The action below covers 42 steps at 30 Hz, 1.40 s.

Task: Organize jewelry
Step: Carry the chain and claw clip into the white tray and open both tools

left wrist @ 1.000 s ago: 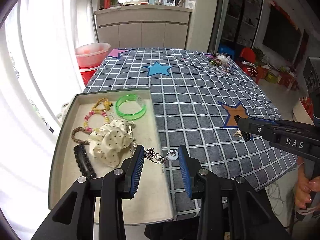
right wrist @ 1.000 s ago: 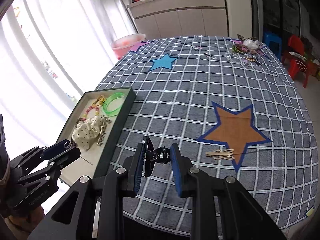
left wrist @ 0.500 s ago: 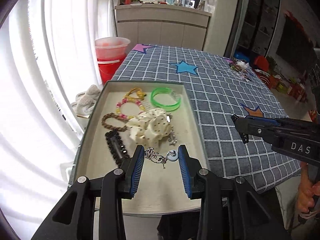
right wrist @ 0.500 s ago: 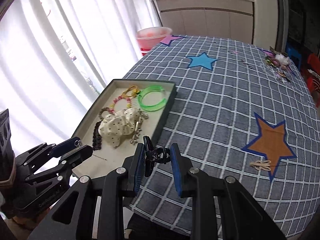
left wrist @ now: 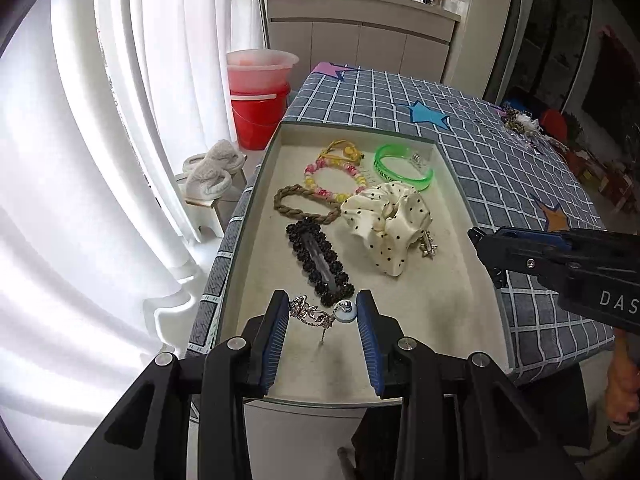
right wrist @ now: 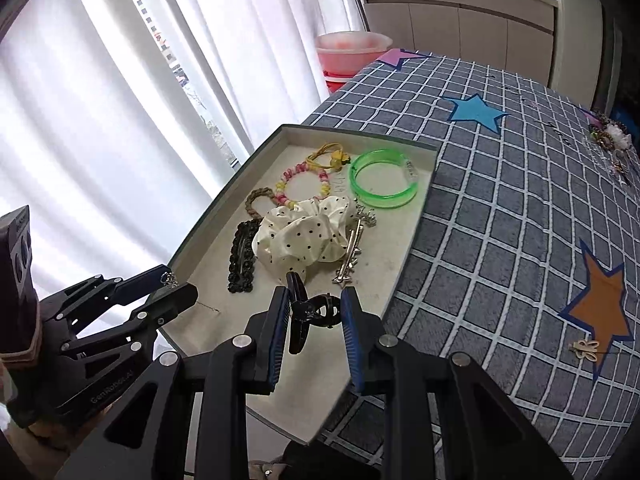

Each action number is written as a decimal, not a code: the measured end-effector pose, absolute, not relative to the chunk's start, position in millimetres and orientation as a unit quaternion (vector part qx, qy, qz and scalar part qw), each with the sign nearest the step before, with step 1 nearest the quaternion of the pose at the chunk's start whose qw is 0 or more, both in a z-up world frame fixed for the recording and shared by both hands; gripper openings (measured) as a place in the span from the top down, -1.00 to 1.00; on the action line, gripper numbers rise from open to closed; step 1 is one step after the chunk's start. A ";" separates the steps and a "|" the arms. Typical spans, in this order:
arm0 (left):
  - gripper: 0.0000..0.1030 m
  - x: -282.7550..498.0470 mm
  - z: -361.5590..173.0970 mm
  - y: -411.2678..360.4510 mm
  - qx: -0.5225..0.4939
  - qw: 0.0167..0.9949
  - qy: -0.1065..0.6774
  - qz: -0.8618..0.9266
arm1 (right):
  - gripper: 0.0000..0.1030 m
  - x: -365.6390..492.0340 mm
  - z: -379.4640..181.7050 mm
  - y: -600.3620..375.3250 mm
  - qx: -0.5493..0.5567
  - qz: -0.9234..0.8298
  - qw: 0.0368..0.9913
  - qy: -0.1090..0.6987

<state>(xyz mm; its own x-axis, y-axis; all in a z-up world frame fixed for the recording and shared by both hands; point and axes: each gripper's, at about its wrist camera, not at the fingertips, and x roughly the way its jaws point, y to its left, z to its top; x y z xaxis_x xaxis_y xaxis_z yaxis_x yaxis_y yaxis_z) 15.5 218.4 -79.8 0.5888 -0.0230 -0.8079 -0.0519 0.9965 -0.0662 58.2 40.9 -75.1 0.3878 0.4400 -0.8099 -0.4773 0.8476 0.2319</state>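
Note:
A shallow beige tray [left wrist: 452,320] [right wrist: 208,280] sits at the table's near left corner. It holds a green bangle [left wrist: 403,166] [right wrist: 383,184], a beaded bracelet [left wrist: 334,182], a braided brown hair tie [left wrist: 304,205], a polka-dot scrunchie [left wrist: 388,224] [right wrist: 304,236], a black beaded hair clip [left wrist: 320,266] [right wrist: 241,258] and a silver clip [right wrist: 350,254]. My left gripper [left wrist: 322,316] is shut on a silver chain with a pale round bead [left wrist: 346,314], above the tray's near end. My right gripper [right wrist: 314,314] is shut on a black claw hair clip [right wrist: 306,312], above the tray's near right edge.
The table has a grey checked cloth [right wrist: 500,216] with star patches. A small gold butterfly clip [right wrist: 585,349] lies by the orange star. More jewelry [right wrist: 610,136] is piled at the far right. A red bucket [left wrist: 258,114] and a stool with slippers [left wrist: 212,178] stand left of the table.
Both grippers have moved left over the tray, each still holding its piece. The tray now fills the middle of both views.

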 end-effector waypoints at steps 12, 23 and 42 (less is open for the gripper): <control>0.17 30.9 -107.0 223.4 -0.037 0.873 0.487 0.014 | 0.45 67.4 -110.1 66.9 -0.039 0.280 0.812 0.511; 0.17 48.3 -120.6 219.0 -0.030 0.866 0.499 0.021 | 0.45 88.6 -128.3 74.3 -0.061 0.262 0.811 0.519; -0.22 51.6 -126.8 215.6 -0.019 0.866 0.499 0.037 | 0.09 90.6 -136.7 87.7 -0.110 0.251 0.816 0.510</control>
